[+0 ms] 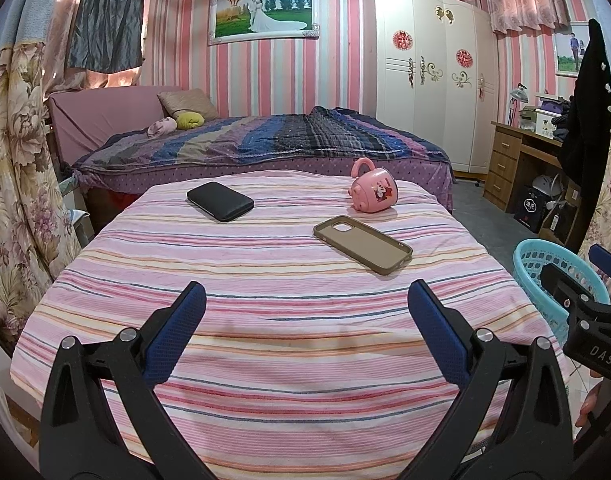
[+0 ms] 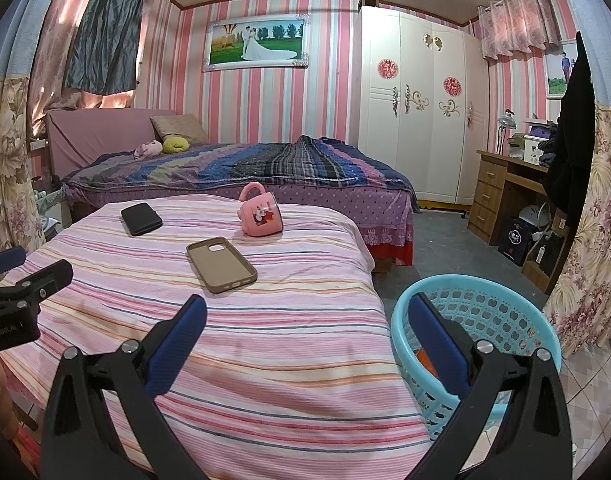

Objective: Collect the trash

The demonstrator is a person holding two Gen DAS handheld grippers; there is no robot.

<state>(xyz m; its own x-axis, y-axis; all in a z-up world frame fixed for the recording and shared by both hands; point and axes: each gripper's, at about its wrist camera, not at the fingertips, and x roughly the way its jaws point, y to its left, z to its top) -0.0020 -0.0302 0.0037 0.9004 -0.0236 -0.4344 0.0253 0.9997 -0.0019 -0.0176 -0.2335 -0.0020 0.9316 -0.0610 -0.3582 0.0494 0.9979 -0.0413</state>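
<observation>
Left tongs [image 1: 305, 312]: I have them spread wide with nothing between the blue pads, held over the near end of the striped cloth.
Right tongs [image 2: 307, 314]: also wide apart and holding nothing; my left finger is over the cloth, my right finger [image 2: 437, 344] over the basket.
Worktop [image 1: 265, 280]: covered in a pink striped cloth.
Phone case [image 1: 362, 243]: tan, lying hollow side up, nearest my tongs on the right half.
Black case [image 1: 220, 201]: flat, at the far left.
Pink mug [image 1: 372, 191]: tipped on its side at the far right, handle up.
Basket [image 2: 537, 320]: light blue, just beside the worktop's right edge; something orange [image 2: 423, 360] shows inside, and I cannot tell what it is.
</observation>
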